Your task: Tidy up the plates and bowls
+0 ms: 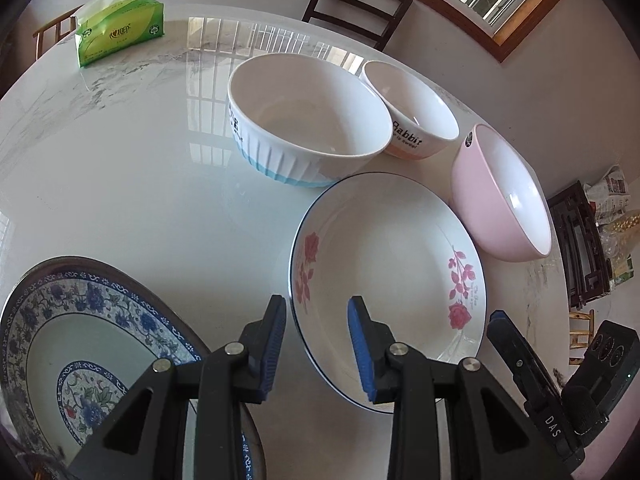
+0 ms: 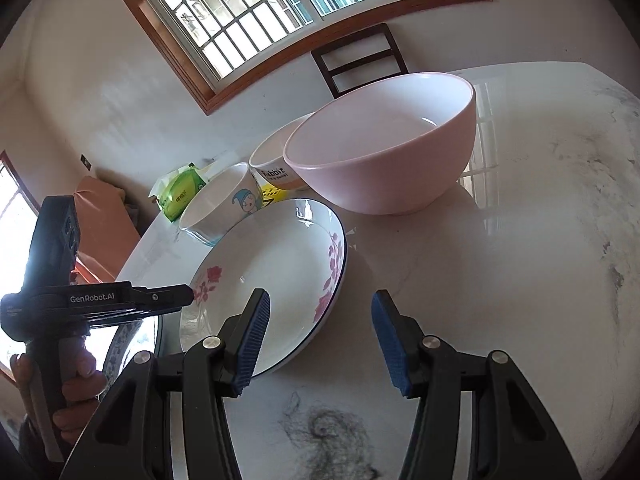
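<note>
- The rose plate [image 1: 384, 280] lies flat on the desk [image 1: 140, 180], just ahead of both grippers; its near rim sits in front of the left gripper [image 1: 318, 340] and reaches the inner finger of the right gripper [image 2: 318, 340].
- Both grippers are spread with nothing between the pads.
- I judge the left gripper better placed for the rim.
- The left wrist view alone shows the blue-patterned plate [image 1: 100, 340] below-left of its gripper; the right wrist view alone shows the hand [image 2: 76, 380] holding the other gripper.

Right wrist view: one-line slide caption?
Open right gripper over the marble table, rose-patterned plate by its left finger, pink bowl behind.
</note>
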The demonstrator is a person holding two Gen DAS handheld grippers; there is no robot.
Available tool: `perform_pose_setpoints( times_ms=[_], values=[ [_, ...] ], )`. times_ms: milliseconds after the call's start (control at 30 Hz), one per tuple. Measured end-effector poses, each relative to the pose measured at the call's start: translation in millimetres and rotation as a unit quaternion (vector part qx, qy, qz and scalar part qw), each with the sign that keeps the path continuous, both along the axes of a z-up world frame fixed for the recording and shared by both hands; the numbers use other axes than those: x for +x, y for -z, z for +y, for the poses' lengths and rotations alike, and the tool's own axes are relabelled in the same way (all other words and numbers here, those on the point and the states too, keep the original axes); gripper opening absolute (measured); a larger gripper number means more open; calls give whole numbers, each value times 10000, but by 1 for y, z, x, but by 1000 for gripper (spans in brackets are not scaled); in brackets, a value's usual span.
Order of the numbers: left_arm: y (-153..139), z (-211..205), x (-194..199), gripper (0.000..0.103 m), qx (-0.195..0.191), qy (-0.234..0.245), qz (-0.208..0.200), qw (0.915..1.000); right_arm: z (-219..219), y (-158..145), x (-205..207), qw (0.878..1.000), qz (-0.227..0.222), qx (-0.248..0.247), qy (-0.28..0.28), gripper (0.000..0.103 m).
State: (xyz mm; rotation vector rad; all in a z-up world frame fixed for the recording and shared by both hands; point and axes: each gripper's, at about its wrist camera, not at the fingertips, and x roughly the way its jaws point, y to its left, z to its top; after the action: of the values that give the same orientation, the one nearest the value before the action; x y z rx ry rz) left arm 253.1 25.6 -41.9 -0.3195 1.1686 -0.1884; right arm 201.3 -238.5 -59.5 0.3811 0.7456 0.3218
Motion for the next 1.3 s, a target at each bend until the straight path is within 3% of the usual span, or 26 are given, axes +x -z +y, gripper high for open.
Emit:
perform_pose_setpoints(
  times_ms=[200, 433, 567, 667, 800, 1100, 1300],
  values=[
    [7, -4, 4, 33, 172, -12, 18, 9998, 0, 5, 14, 9997, 246, -44, 37, 50],
    [17, -13, 4, 33, 170, -6, 40, 9998, 7, 11, 28, 9984, 535, -191, -81, 39],
    [16, -22, 3, 32, 430, 21, -5, 9991, 10, 15, 38, 9971, 720, -170, -190, 30],
    [14, -28, 1, 26, 806, 46, -138, 9966, 16, 16, 43, 9961, 776, -267, -319, 22],
    [13, -27, -7, 25, 860, -72, -189, 9961, 15, 16, 44, 9957, 784, -369, -337, 17],
    [9, -35, -35, 24, 904, -204, -262, 9954, 23, 14, 27, 9940, 638, -789, -415, 16],
    [2, -44, -58, 24, 987, -134, -386, 9943, 19, 14, 13, 9943, 668, -751, -355, 16]
  ],
)
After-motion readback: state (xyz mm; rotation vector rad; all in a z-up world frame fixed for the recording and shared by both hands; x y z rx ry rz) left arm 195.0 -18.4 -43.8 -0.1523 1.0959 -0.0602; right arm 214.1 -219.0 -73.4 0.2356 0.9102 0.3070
